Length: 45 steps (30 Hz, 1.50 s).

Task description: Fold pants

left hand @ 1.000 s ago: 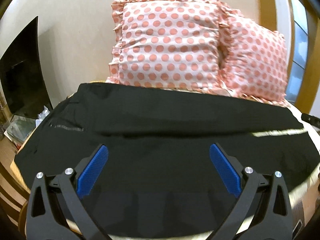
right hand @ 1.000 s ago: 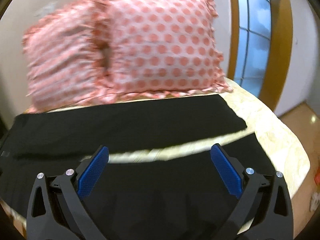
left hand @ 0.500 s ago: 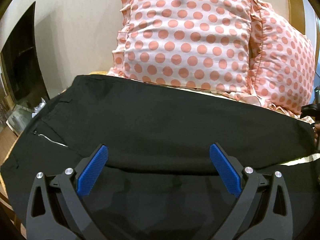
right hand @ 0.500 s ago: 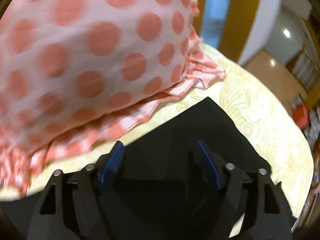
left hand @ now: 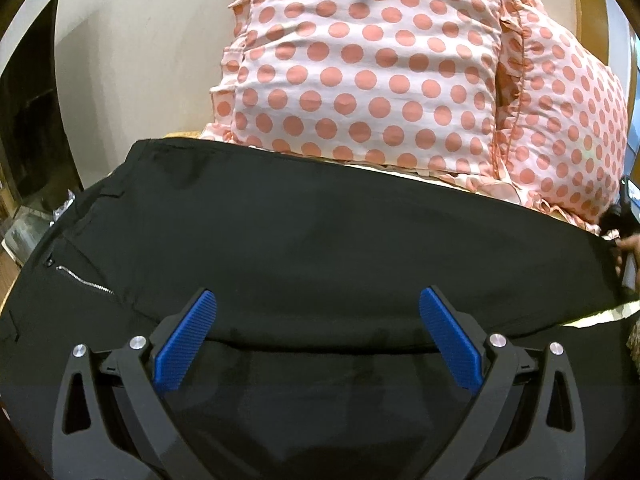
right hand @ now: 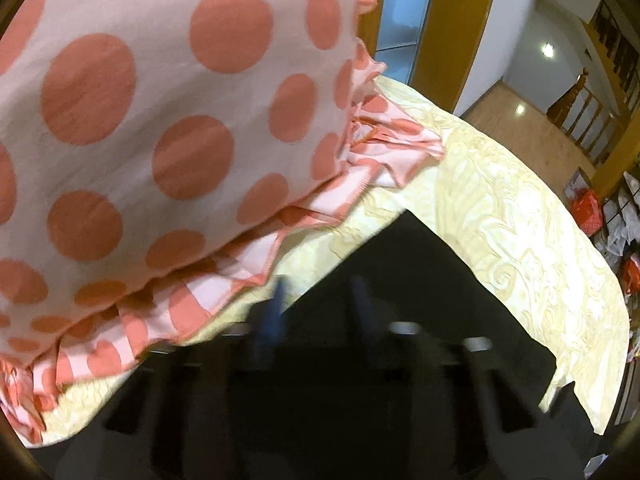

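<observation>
The black pants (left hand: 320,248) lie flat across the pale yellow bedspread (right hand: 520,216), stretched from left to right in the left wrist view; the waist end, with its zipper (left hand: 84,280), sits at the left, and a leg runs off to the right, where a sliver of bedspread shows beneath it; a soft crease crosses the cloth just beyond the left gripper (left hand: 316,328). That gripper hovers over the near part of the pants with its blue pads (left hand: 186,344) spread wide and nothing pinched between them. In the right wrist view the leg end comes to a corner on the bedspread, close to the frilled edge of a pillow; the right gripper (right hand: 318,300) is blurred, its jaws closing over that corner, with black cloth between them; whether the pads already press it I cannot tell. Two pink pillows with coral dots (left hand: 360,64) stand at the far side, against a cream wall (left hand: 140,40).
</observation>
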Motion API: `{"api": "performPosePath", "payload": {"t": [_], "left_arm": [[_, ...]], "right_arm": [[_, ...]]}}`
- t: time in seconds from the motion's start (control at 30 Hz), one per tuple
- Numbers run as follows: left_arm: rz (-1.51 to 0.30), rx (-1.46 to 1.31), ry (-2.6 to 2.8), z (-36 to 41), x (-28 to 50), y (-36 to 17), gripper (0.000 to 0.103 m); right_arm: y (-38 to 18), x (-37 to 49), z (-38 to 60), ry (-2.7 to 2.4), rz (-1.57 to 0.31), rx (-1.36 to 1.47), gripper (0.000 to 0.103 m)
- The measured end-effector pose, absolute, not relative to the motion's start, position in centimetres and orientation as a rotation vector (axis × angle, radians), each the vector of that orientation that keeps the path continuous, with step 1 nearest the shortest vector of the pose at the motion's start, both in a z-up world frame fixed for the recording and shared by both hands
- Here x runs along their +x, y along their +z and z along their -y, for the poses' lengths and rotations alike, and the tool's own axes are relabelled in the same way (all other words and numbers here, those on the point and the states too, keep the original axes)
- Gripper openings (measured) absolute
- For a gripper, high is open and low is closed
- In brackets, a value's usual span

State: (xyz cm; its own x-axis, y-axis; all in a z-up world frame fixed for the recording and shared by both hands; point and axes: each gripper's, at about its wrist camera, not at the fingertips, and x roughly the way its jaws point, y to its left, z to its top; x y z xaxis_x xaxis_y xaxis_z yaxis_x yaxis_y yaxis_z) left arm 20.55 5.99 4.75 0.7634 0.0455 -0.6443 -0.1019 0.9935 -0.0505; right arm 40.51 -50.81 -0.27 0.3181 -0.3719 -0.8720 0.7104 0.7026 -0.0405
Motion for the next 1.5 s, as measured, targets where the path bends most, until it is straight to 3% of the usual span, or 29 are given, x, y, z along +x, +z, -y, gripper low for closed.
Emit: {"api": "performPosePath", "payload": {"t": [0.13,0.8,1.13,1.33,1.37,1.43,1.5], "left_arm": [[-0.701,-0.094,0.08,-6.2,20.6,4.7,0.101],[-0.636,-0.034,0.103,-4.9,17.8,6.1,0.101],[-0.644,-0.022,0.098,-4.5,17.7,6.2,0.101],[-0.652,-0.019,0.11,-4.8,17.7,6.1,0.101],[-0.658,-0.023,0.111,-4.9,17.7,6.1,0.101],[-0.666,-0.026,0.111,-5.2,17.7,6.1,0.101],[-0.662,-0.017,0.121,-5.5,17.6,6.3,0.101]], "right_arm": [[0.4,38.3,52.0,-0.638,-0.959,0.517,0.005],[4.7,17.1,50.0,-0.39,-0.723,0.629,0.004],[1.1,13.1,51.5,-0.355,-0.752,0.84,0.004],[0.1,13.0,53.0,-0.334,-0.727,0.966,0.013],[0.0,13.0,53.1,-0.336,-0.728,0.979,0.018],[-0.5,12.8,53.3,-0.331,-0.731,1.03,0.035],[-0.7,12.5,53.4,-0.32,-0.711,1.057,0.037]]}}
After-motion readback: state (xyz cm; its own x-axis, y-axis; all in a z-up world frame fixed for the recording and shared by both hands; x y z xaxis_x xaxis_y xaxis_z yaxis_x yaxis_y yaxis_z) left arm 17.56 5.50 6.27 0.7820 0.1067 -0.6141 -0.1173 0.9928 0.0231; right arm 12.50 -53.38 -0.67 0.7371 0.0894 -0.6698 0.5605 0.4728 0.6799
